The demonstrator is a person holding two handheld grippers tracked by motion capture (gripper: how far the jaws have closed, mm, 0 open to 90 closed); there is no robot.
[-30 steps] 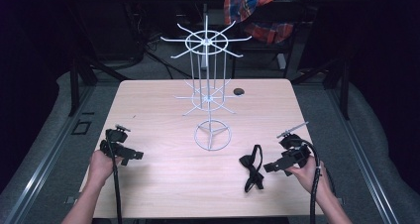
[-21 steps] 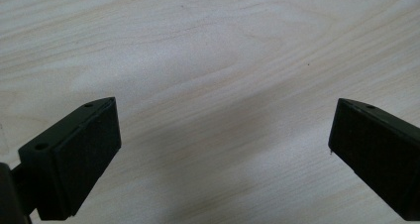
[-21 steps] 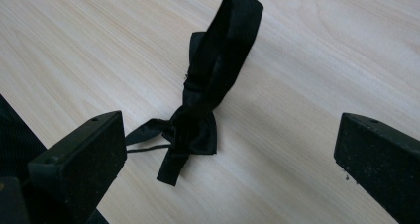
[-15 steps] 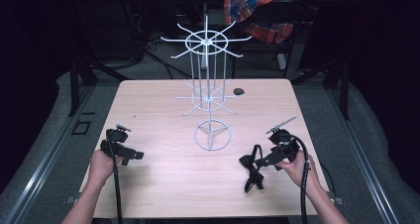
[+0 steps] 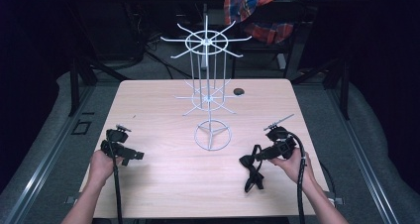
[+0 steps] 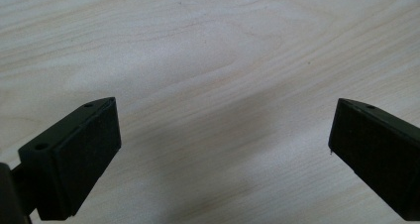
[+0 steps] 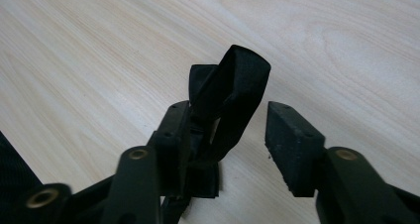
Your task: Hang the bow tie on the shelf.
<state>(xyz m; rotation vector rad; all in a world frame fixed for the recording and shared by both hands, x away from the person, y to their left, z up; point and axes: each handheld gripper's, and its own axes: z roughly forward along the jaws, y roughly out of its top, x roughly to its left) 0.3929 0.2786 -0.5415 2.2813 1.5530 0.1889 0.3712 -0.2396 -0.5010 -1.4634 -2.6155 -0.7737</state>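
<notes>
Right gripper view showed my right hand-held gripper [image 7: 225,135] half-shut around the black strap [image 7: 233,100], jaws just closing, needing a firmer squeeze before lifting.

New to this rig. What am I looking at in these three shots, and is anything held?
A person sits at a wooden table with a hand-held gripper in each hand: two-jaw tools, no robot arm. The high view looks down from above; the other two come from cameras riding on each tool, looking along its black jaws. On the table stand a white wire rack and a small dark object. The left hand-held gripper is open over bare wood. The right hand-held gripper has just been closing around a black strap; a gap shows beside one jaw, so no grip yet.
</notes>
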